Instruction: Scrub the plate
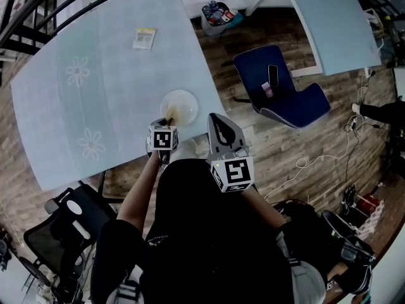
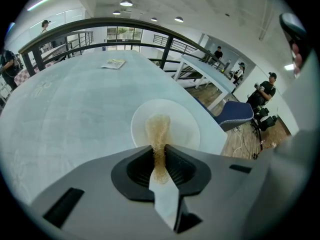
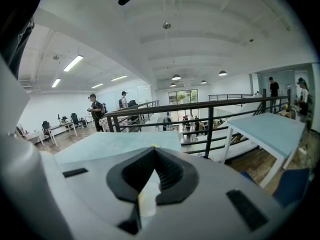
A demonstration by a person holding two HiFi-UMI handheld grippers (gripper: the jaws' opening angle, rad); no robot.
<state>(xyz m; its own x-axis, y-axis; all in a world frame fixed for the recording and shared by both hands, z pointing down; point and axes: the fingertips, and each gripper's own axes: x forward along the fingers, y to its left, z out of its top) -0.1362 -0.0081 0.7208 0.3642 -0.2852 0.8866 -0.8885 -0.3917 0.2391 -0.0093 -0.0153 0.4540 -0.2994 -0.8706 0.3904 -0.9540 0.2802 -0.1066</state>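
Note:
A white plate [image 1: 180, 106] sits near the table's front edge, and its middle looks brownish. My left gripper [image 1: 167, 121] is at the plate's near rim, shut on a tan, fibrous scrubber [image 1: 169, 115]. In the left gripper view the scrubber [image 2: 158, 134] sticks out of the left gripper [image 2: 159, 147] and lies across the plate [image 2: 184, 129]. My right gripper [image 1: 215, 118] is held just right of the plate, off the table edge. In its own view the right gripper [image 3: 154, 152] points level over the table with its jaws together and nothing between them.
A yellow packet [image 1: 144, 38] lies far back on the pale blue table [image 1: 95, 100]. To the right stands a blue chair [image 1: 297, 103] with a phone [image 1: 273, 75] on it. A basket of cans [image 1: 219, 13] and a second table [image 1: 329, 18] lie beyond. A black office chair [image 1: 63, 227] is at the near left.

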